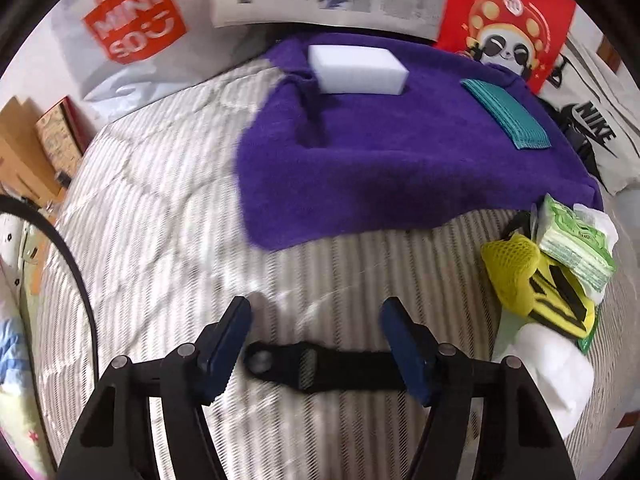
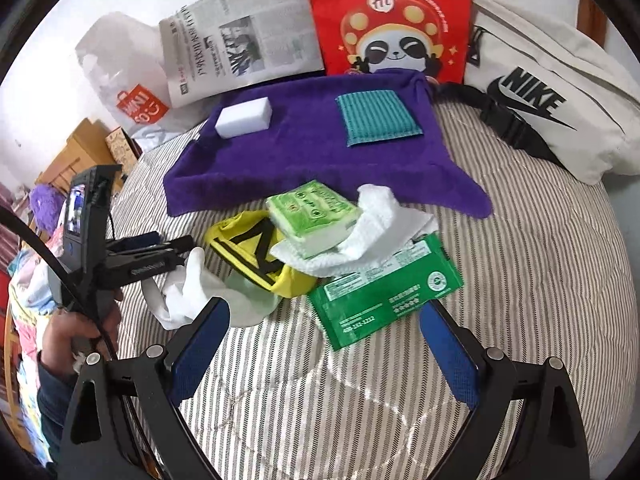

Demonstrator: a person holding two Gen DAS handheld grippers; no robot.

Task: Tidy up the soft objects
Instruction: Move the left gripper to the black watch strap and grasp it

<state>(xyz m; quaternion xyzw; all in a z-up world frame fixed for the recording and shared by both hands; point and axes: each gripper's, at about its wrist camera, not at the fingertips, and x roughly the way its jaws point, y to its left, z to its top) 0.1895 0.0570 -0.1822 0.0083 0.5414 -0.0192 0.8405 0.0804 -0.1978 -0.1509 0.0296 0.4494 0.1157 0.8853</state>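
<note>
A purple towel (image 1: 380,152) (image 2: 312,156) lies spread on the striped bed. On it sit a white sponge block (image 1: 356,68) (image 2: 244,116) and a teal scrub pad (image 1: 506,114) (image 2: 376,118). In front of the towel is a pile: a green tissue pack (image 2: 310,212) (image 1: 572,244), a white cloth (image 2: 384,224), a yellow mesh item with black straps (image 2: 252,252) (image 1: 528,280), a white sock (image 2: 192,296) (image 1: 552,372) and a flat green packet (image 2: 384,296). My left gripper (image 1: 316,312) is open over bare bed, left of the pile. My right gripper (image 2: 324,316) is open just in front of the pile.
Behind the towel stand a newspaper (image 2: 240,48), a red panda bag (image 2: 388,20), a white Miniso bag (image 1: 132,36) and a white Nike pouch (image 2: 552,92). A black strap piece (image 1: 320,364) lies between the left fingers. Wooden furniture (image 2: 80,152) is beyond the bed's left edge.
</note>
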